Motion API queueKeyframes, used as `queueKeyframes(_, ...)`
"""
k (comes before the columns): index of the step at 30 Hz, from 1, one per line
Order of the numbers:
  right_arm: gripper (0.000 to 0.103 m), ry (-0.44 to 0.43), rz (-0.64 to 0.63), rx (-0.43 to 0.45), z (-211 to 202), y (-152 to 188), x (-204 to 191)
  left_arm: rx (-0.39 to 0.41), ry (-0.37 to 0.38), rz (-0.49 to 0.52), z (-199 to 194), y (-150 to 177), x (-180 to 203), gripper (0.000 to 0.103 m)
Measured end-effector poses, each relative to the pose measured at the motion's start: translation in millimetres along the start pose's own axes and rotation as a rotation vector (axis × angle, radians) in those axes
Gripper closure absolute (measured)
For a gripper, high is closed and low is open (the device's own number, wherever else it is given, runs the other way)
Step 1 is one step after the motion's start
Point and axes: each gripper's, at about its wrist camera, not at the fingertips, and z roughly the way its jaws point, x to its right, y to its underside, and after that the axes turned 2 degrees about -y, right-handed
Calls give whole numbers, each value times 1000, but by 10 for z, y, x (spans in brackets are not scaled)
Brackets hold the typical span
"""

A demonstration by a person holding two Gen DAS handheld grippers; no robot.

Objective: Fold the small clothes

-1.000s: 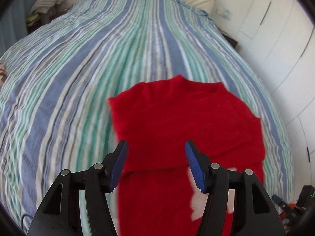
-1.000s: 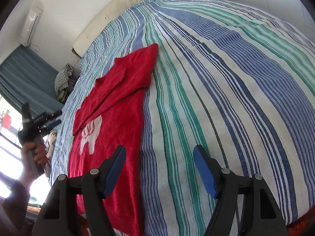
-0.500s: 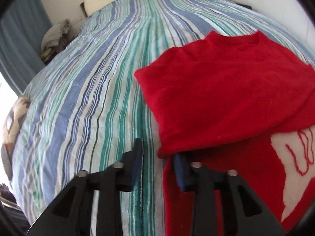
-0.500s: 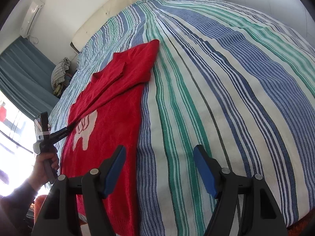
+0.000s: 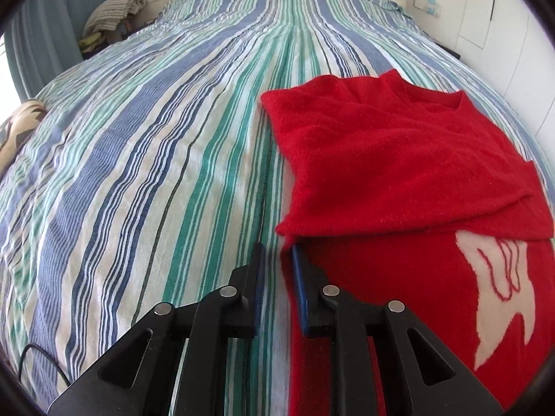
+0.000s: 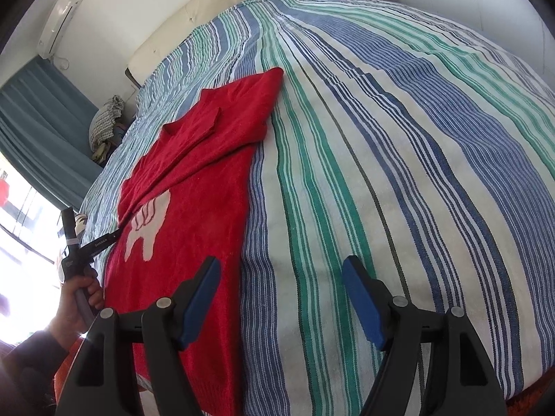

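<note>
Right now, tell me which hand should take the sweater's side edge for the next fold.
Left. Its tool, jaws narrow, sits at the red sweater's edge beside the folded sleeve, nothing pinched yet. The right tool hangs open over the striped bedspread, off the sweater's other edge.

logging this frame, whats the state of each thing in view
red sweater: flat on the bed, sleeves folded across the chest, lower body not folded
left gripper: fingers narrowly apart after opening a little, at the sweater's side edge, nothing visibly pinched
right gripper: wide open, holding nothing, over the sweater's other edge
striped bedspread: spread out, lightly wrinkled
</note>
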Motion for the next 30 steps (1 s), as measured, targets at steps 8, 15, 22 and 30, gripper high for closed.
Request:
queueKeyframes(8,31,146,-74,113,-276,-123,-12,63,-48,-27,-723,594,-290,15)
queueKeyframes(15,28,335,-22,151,-319,-299,277,-34,-51,-211,-504,872,-815,11)
queueKeyframes(22,11,334,16,83,-57,-148,518,-45,-97,-190,-363,869,-724,1)
queueKeyframes(30,4,385,-55,82,33,-64,408,-66,-72,-205,-348,874,-766,1)
